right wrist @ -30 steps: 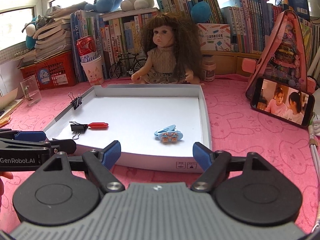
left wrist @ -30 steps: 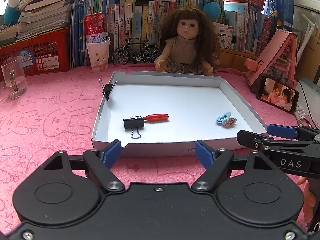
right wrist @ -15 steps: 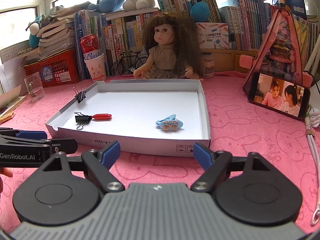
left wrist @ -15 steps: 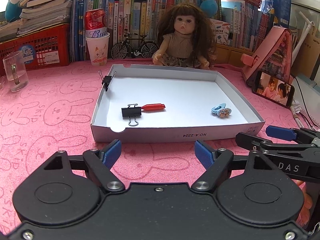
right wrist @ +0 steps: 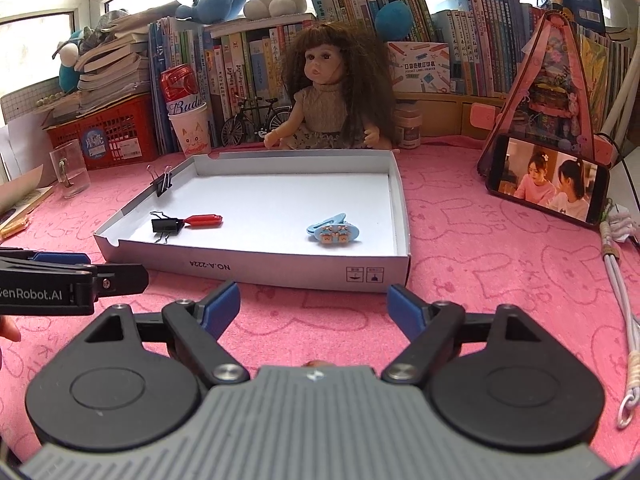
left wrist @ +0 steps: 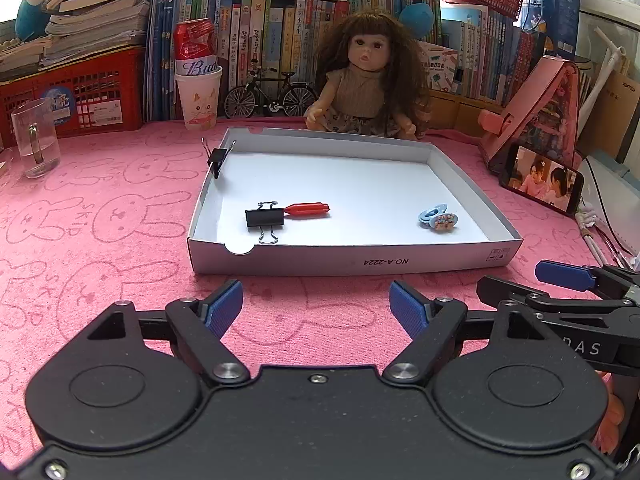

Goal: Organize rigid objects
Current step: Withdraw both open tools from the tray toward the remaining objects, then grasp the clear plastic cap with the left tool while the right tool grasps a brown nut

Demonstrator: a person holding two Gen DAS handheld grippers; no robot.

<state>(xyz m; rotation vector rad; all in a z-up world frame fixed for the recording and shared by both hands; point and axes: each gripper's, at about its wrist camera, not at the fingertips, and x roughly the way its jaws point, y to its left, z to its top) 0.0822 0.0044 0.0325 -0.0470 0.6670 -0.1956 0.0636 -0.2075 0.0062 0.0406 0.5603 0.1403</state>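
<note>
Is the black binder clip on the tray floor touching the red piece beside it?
Touching. In the left wrist view the red piece tapers straight into the side of the black binder clip with no white tray floor between them.

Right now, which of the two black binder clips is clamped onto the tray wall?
The far binder clip, gripping the white tray's left wall; the near binder clip lies flat inside, touching the red piece.

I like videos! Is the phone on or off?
On. The phone leans against the pink stand, its screen lit with two people in pink.

The box reads "NO.A-2224"; the can reads "Bud".
</note>
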